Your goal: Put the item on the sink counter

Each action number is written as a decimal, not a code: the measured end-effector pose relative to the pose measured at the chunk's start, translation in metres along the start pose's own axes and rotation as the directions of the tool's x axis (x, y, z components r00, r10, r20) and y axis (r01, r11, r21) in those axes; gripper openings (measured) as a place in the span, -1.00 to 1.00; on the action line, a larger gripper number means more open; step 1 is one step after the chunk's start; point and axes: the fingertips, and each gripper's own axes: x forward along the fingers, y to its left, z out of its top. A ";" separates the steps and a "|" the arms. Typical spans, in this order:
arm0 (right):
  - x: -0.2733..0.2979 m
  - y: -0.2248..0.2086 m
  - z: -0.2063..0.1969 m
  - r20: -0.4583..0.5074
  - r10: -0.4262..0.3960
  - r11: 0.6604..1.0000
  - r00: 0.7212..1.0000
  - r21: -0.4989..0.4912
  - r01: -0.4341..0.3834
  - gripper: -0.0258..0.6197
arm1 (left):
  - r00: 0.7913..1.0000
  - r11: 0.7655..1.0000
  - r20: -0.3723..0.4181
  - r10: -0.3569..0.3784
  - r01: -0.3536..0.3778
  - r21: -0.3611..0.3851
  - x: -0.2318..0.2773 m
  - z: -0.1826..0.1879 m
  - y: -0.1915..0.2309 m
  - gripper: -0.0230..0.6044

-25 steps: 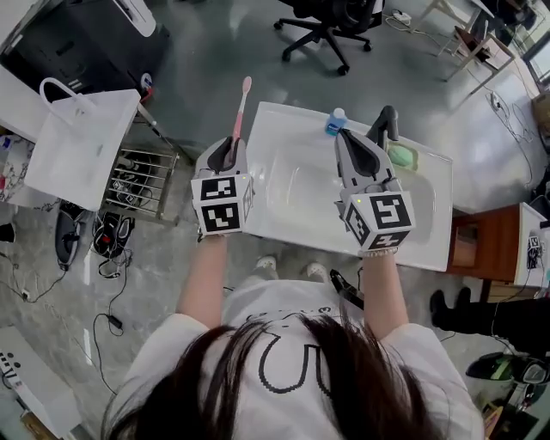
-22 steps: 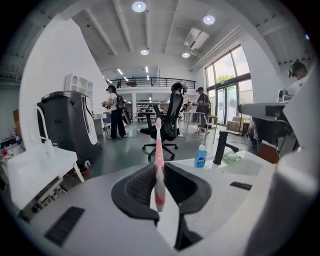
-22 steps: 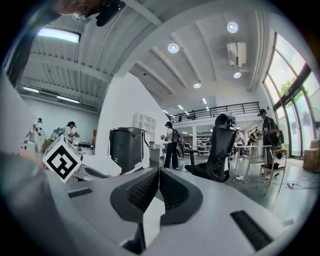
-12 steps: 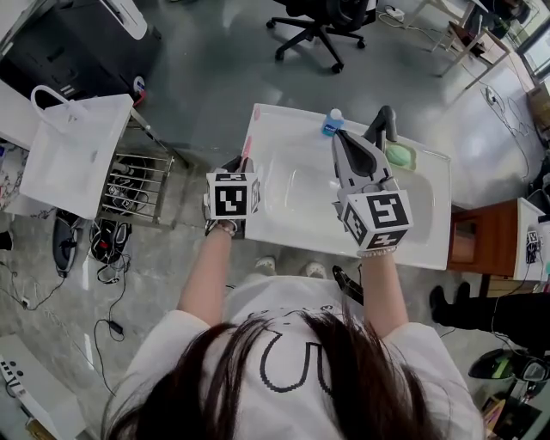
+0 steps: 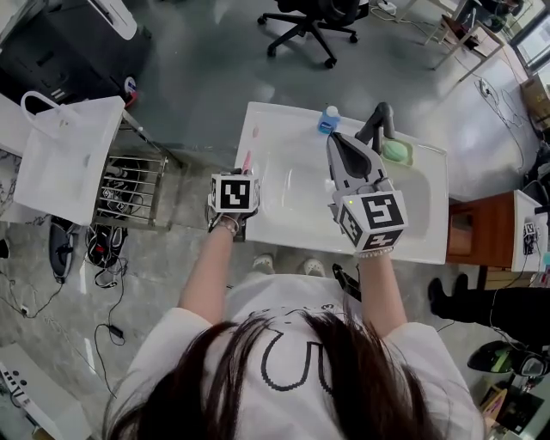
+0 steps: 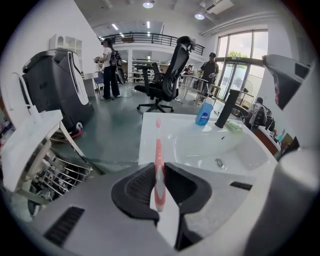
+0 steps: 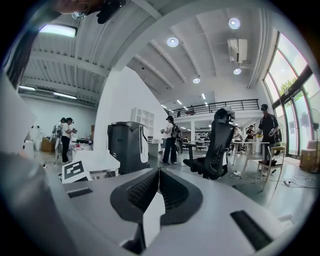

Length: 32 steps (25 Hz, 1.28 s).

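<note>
Big open-plan office/lab hall, this one. Polished concrete floor (image 5: 206,69), black swivel office chair (image 5: 302,19) parked out in the open, cables (image 5: 101,251) loose on the ground. White sink unit (image 5: 275,120) stands free mid-floor, no walls round it. Tall windows (image 6: 239,57), mezzanine railing (image 6: 150,36) up top, recessed ceiling lights (image 7: 172,42), ppl (image 6: 108,62) standing about w/ gear.

The left hand-held gripper (image 5: 238,181) holds a pink toothbrush (image 5: 247,159) over the left rim of the sink counter (image 5: 277,120).
</note>
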 end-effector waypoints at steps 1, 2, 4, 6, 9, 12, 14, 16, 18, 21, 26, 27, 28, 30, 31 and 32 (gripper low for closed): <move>0.000 0.001 -0.001 -0.005 0.000 1.000 1.000 -0.001 0.000 -0.83 | 1.000 1.000 -0.014 -0.004 0.003 -0.004 0.003 -0.002 0.000 -0.72; 0.000 0.002 -0.002 -0.009 0.000 1.000 1.000 -0.001 0.000 -0.83 | 1.000 1.000 -0.025 -0.007 0.007 -0.009 0.005 -0.004 0.000 -0.72; 0.001 0.003 -0.004 -0.019 0.001 1.000 1.000 -0.002 -0.001 -0.83 | 0.999 1.000 -0.046 -0.014 0.013 -0.019 0.009 -0.008 0.000 -0.72; 0.002 0.004 -0.006 -0.029 0.005 1.000 1.000 -0.006 -0.006 -0.83 | 0.998 1.000 -0.064 -0.021 0.020 -0.019 0.013 -0.011 -0.001 -0.72; 0.003 0.005 -0.011 -0.043 0.008 1.000 0.999 -0.006 -0.008 -0.83 | 0.996 0.999 -0.080 -0.037 0.035 -0.018 0.019 -0.015 -0.001 -0.72; 0.002 0.005 -0.015 -0.053 0.004 1.000 0.999 -0.001 -0.004 -0.83 | 0.994 0.999 -0.102 -0.031 0.029 -0.024 0.024 -0.020 -0.001 -0.72; 0.003 0.004 -0.015 -0.057 0.001 1.000 0.998 0.001 -0.001 -0.83 | 0.992 0.999 -0.121 -0.022 0.019 -0.028 0.027 -0.024 0.000 -0.72; 0.003 0.004 -0.014 -0.059 0.001 1.000 0.998 -0.001 -0.001 -0.83 | 0.991 1.000 -0.135 -0.021 0.018 -0.025 0.028 -0.026 0.000 -0.72; 0.003 0.004 -0.013 -0.059 0.001 1.000 0.998 -0.003 -0.001 -0.83 | 0.988 1.000 -0.150 -0.023 0.021 -0.016 0.027 -0.028 0.000 -0.72; 0.002 0.005 -0.011 -0.058 0.003 1.000 0.998 -0.010 -0.004 -0.83 | 0.990 1.000 -0.138 -0.021 0.022 0.005 0.026 -0.026 0.000 -0.71; 0.000 0.009 -0.008 -0.054 -0.010 1.000 0.998 0.001 0.010 -0.83 | 0.988 0.995 -0.120 -0.093 0.098 0.034 0.021 -0.024 -0.006 -0.19; 0.000 0.010 -0.008 -0.053 -0.014 1.000 0.998 0.007 0.014 -0.83 | 0.987 0.992 -0.111 -0.114 0.120 0.044 0.020 -0.021 -0.008 -0.09; 0.000 0.012 -0.008 -0.052 -0.017 1.000 0.998 0.012 0.018 -0.83 | 0.986 0.990 -0.107 -0.124 0.130 0.051 0.018 -0.020 -0.009 0.05; -0.001 0.016 -0.007 -0.051 -0.024 1.000 0.998 0.019 0.025 -0.83 | 0.987 0.989 -0.098 -0.129 0.135 0.060 0.015 -0.018 -0.007 0.17; -0.001 0.018 -0.007 -0.050 -0.028 0.999 0.998 0.021 0.029 -0.83 | 0.987 0.988 -0.088 -0.135 0.141 0.067 0.013 -0.016 -0.007 0.21; -0.002 0.019 -0.006 -0.048 -0.033 0.999 0.998 0.024 0.035 -0.83 | 0.987 0.986 -0.075 -0.145 0.151 0.074 0.010 -0.012 -0.007 0.24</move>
